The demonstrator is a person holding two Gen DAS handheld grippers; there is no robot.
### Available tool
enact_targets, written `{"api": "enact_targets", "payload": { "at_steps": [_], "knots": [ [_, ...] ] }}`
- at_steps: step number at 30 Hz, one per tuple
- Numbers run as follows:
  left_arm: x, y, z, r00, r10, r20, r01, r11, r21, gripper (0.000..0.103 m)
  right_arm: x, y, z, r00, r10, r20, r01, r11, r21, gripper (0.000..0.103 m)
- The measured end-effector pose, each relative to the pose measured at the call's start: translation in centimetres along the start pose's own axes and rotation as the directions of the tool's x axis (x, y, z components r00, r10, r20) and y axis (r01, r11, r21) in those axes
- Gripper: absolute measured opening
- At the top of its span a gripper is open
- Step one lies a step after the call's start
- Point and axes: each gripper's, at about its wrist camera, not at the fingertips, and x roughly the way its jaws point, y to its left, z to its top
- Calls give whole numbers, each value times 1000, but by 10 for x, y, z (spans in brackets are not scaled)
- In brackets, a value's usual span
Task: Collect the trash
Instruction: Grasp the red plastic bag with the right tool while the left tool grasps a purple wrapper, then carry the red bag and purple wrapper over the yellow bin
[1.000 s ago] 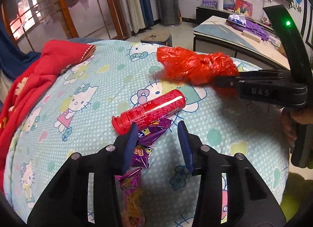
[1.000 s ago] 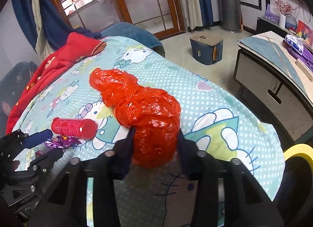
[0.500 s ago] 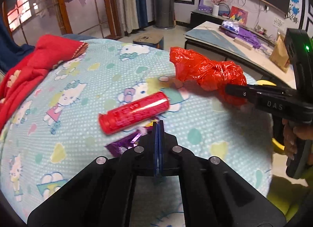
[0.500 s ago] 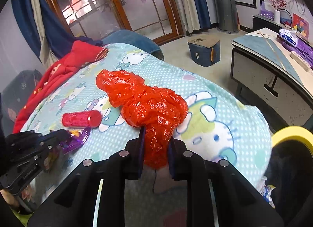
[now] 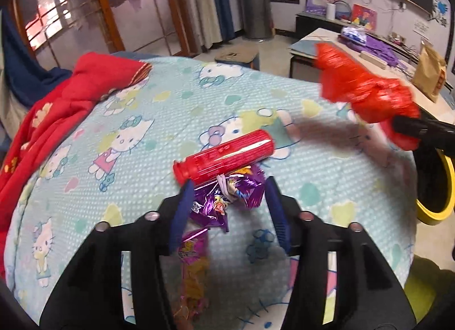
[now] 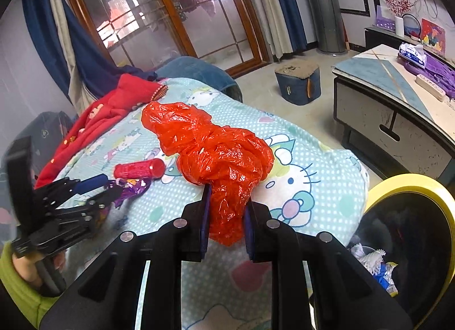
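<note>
Red crumpled plastic bag is clamped in your right gripper, lifted near the bedspread's right edge beside the yellow-rimmed bin. Your left gripper has just been opening; its jaws stand half-wide around the purple foil wrapper, pads clear. The red ribbed plastic tube lies crosswise just beyond.

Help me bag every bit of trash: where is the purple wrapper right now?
The purple wrapper lies on the cartoon bedsheet between the left gripper jaws, just in front of the red tube.
</note>
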Motion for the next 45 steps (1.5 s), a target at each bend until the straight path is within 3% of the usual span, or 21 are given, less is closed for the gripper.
{"api": "enact_targets", "payload": {
  "at_steps": [3, 8, 9, 11, 12, 15, 21, 30, 44, 45],
  "knots": [
    [10, 5, 0, 1000, -11, -25, 11, 1000, -24, 51, -9, -2, -1, 1000, 2, 8, -2, 1000, 1, 19],
    [23, 0, -1, 998, -20, -55, 19, 1000, -14, 50, -22, -8, -2, 1000, 0, 17, 0, 1000, 18, 19],
    [26, -2, -1, 998, -7, -58, 6, 1000, -9, 39, -26, -11, -3, 1000, -3, 19, 3, 1000, 24, 19],
    [25, -3, -1, 998, -4, -56, 3, 1000, -17, 36, -30, -14, -4, 1000, -8, 22, 7, 1000, 25, 19],
    [23, -3, -1, 998, -20, -56, 19, 999, -28, 19, -34, -16, -6, 1000, -12, 26, 11, 1000, 26, 19],
    [16, -8, 0, 997, -60, -45, 59, 998, -31, 11, -44, -19, -9, 999, -16, 36, 15, 1000, 27, 19],
    [-3, -34, 6, 989, -147, 8, 147, 989, -11, 9, -64, -27, -10, 997, -29, 68, 27, 999, 30, 19],
    [-42, -71, 24, 961, -251, 114, 252, 968, 6, 9, -87, -41, -16, 993, -58, 100, 54, 998, 41, 19],
    [-58, -124, 30, 928, -347, 134, 337, 937, 86, 9, -111, -76, -33, 983, -145, 116, 134, 986, 95, 19],
    [-59, -129, 30, 926, -353, 134, 342, 935, 94, 3, -113, -80, -35, 981, -153, 116, 142, 985, 101, 19]
  ]
}}
